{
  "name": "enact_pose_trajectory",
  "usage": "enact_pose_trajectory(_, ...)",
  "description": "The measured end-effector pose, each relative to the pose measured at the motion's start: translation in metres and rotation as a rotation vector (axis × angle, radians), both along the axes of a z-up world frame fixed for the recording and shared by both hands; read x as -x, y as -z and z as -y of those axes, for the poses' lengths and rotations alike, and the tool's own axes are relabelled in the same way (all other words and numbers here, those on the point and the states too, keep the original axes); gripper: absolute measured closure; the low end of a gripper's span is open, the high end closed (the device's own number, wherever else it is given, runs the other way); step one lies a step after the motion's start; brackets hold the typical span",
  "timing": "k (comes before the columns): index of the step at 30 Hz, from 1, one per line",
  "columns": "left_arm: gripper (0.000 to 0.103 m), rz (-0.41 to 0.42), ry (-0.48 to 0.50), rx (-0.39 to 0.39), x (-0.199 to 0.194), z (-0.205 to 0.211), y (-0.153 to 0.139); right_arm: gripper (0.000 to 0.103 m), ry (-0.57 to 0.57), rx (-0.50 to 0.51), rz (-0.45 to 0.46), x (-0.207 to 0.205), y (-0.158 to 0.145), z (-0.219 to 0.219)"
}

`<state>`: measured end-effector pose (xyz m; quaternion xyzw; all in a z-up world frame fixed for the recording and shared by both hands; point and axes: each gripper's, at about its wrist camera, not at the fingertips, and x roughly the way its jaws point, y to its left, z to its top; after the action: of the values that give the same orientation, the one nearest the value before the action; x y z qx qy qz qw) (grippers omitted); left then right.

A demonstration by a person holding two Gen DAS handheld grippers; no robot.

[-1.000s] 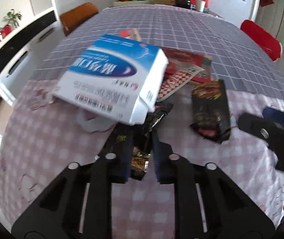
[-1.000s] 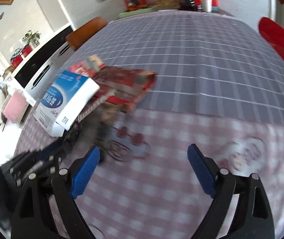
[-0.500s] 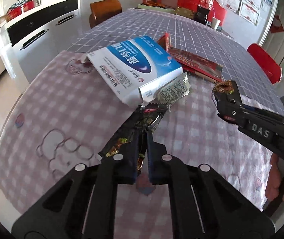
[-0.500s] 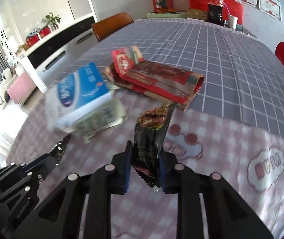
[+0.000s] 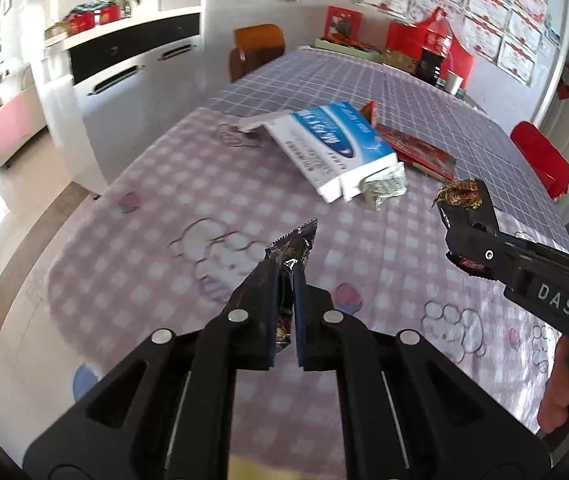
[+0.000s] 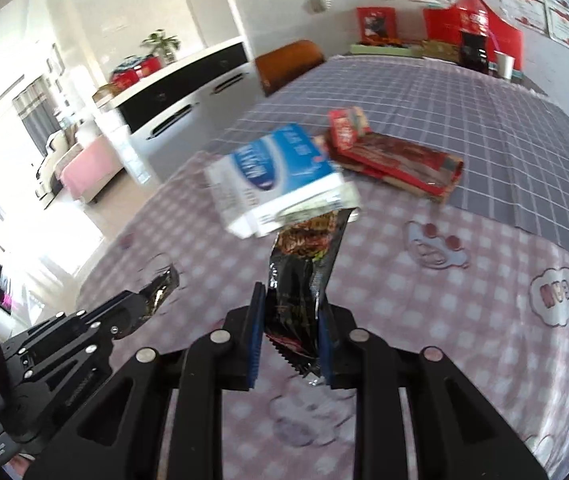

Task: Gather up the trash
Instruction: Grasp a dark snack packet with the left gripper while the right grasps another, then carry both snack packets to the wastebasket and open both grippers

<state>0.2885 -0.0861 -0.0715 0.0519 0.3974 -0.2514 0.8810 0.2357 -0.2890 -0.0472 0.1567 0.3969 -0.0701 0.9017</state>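
Observation:
My left gripper (image 5: 284,312) is shut on a black snack wrapper (image 5: 294,248) and holds it above the pink checked tablecloth (image 5: 164,216). My right gripper (image 6: 290,328) is shut on a second black snack wrapper (image 6: 304,264), also lifted; it shows at the right of the left wrist view (image 5: 464,204). The left gripper shows at the lower left of the right wrist view (image 6: 156,292). On the table remain a white and blue box (image 5: 332,144), a silver-green sachet (image 5: 386,184) beside it, and red wrappers (image 5: 416,148).
A grey checked cloth (image 5: 404,92) covers the far half of the table. A cola bottle (image 5: 436,52) and a cup (image 5: 453,83) stand at the far end. A brown chair (image 5: 258,50) and a red chair (image 5: 540,158) stand at the sides. A white cabinet (image 5: 124,84) is at the left.
Both grippers have risen and pulled back from the pile, each carrying its black wrapper. One second ago the right gripper was open; it closed on its wrapper.

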Motion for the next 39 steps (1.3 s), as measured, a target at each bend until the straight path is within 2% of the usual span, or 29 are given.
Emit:
enact_pose_trajectory(7,0.096,0.022,-0.102,0.014,0.014,-0.059,-0.007,0.080,-0.119,0.005,0.018,-0.004,-0.007,-0.057)
enact_pose_trajectory(20,0.096,0.004,-0.376,0.018,0.034,-0.201,0.000,0.080,-0.398,0.016,-0.002,-0.021,-0.002,-0.206)
enact_pose_trajectory(28,0.096,-0.057,-0.516,-0.004,0.044,-0.272,0.025,0.080,-0.521,0.028,-0.076,-0.038,0.026,-0.287)
enact_pose_trajectory(35,0.096,-0.132,-0.590,-0.019,0.037,-0.309,0.051,0.080,-0.593,0.032,-0.139,-0.047,0.048,-0.331)
enact_pose_trajectory(39,0.095,-0.159,-0.625,-0.002,0.027,-0.330,0.065,0.080,-0.623,0.042,-0.160,-0.051,0.057,-0.348)
